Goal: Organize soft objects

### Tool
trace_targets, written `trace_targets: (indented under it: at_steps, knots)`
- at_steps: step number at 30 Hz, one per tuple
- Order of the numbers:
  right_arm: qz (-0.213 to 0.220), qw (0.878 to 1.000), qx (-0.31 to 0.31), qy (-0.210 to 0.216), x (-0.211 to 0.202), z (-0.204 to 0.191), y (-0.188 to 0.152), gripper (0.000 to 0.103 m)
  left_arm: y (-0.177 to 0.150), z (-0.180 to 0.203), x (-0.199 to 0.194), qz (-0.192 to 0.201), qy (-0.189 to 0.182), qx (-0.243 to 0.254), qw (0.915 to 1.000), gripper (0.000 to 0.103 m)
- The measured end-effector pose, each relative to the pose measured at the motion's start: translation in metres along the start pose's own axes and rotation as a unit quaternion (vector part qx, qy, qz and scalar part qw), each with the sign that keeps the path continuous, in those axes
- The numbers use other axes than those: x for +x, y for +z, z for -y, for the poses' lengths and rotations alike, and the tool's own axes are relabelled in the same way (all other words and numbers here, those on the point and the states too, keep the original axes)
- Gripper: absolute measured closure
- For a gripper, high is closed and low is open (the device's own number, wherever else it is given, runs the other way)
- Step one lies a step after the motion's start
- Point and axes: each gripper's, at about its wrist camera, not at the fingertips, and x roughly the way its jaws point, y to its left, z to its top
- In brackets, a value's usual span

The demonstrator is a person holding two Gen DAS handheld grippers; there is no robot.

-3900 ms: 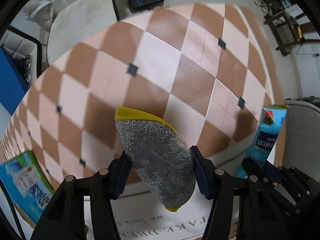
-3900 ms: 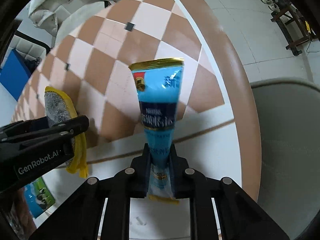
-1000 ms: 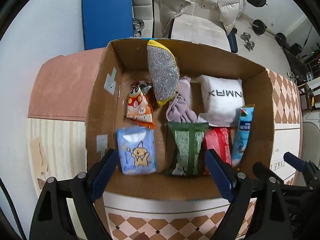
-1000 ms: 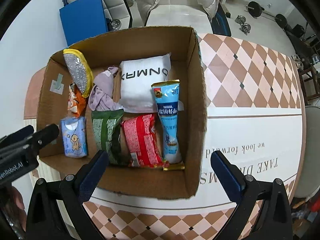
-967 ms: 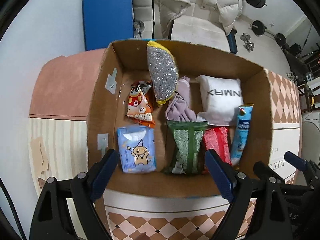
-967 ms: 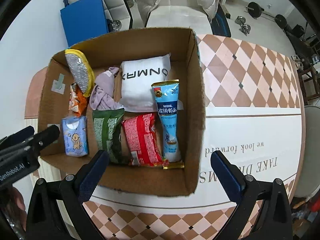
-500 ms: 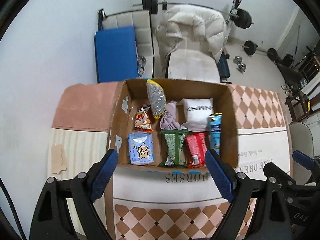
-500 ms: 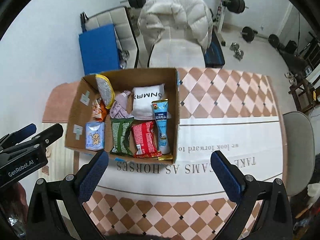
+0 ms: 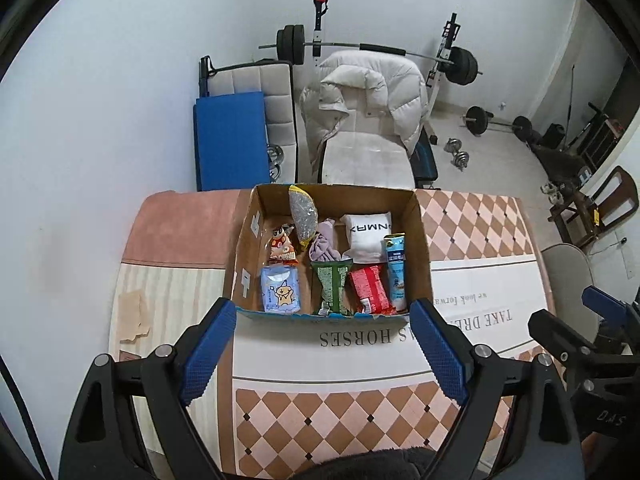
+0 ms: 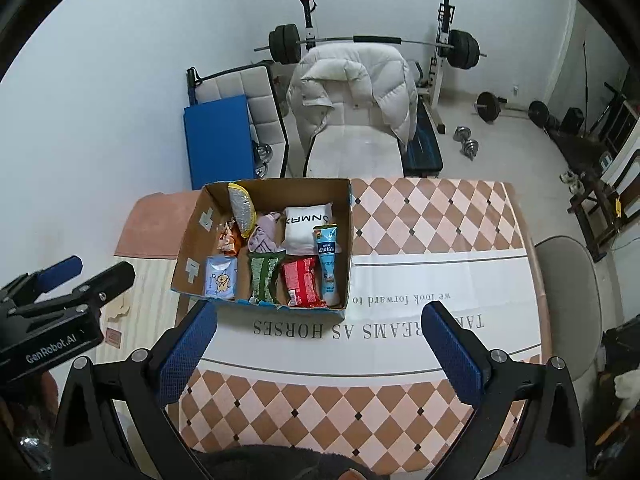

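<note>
A cardboard box (image 9: 420, 232) (image 10: 188, 232) stands on the table and holds several soft items. A silver and yellow sponge (image 9: 303, 216) (image 10: 241, 207) leans at its back left. A blue tube pack (image 9: 396, 270) (image 10: 327, 258) lies at the right. A white pillow pack (image 9: 368, 236) (image 10: 306, 226), a purple cloth (image 9: 323, 246), green (image 9: 331, 286) and red (image 9: 370, 288) packs and a light blue pack (image 9: 280, 289) lie between. My left gripper (image 9: 324, 344) and right gripper (image 10: 320, 352) are open and empty, high above the table's near side.
The table (image 9: 480, 232) has a diamond-pattern cloth with a white lettered band. A grey chair (image 10: 568, 292) stands at the right. Behind the table are a white jacket on a seat (image 9: 368, 120), a blue mat (image 9: 230, 140) and a barbell rack (image 9: 360, 46).
Both grippers have released the sponge and the blue tube into the box, then pulled up and back, so the box looks much smaller and the room shows.
</note>
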Motion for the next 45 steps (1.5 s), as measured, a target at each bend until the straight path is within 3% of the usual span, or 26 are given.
trace_targets:
  at_steps: [14, 24, 27, 45]
  knots:
    - [0.025, 0.999, -0.011, -0.030, -0.028, -0.010, -0.003, 0.000, -0.006, 0.001, -0.022, 0.021, -0.012, 0.004, 0.9997, 0.014]
    - [0.040, 0.998, -0.001, -0.048, -0.035, -0.003, 0.003, 0.000, -0.005, 0.005, -0.019, 0.024, 0.007, 0.008, 0.9997, 0.014]
    - [0.040, 0.998, 0.001, -0.053, -0.035, -0.001, 0.004, 0.000, -0.004, 0.006, -0.020, 0.028, 0.004, 0.003, 0.9996, 0.001]
    - [0.050, 0.997, -0.006, -0.062, -0.048, 0.007, 0.005, 0.000, -0.004, 0.013, -0.027, 0.043, 0.011, 0.005, 0.9990, 0.001]
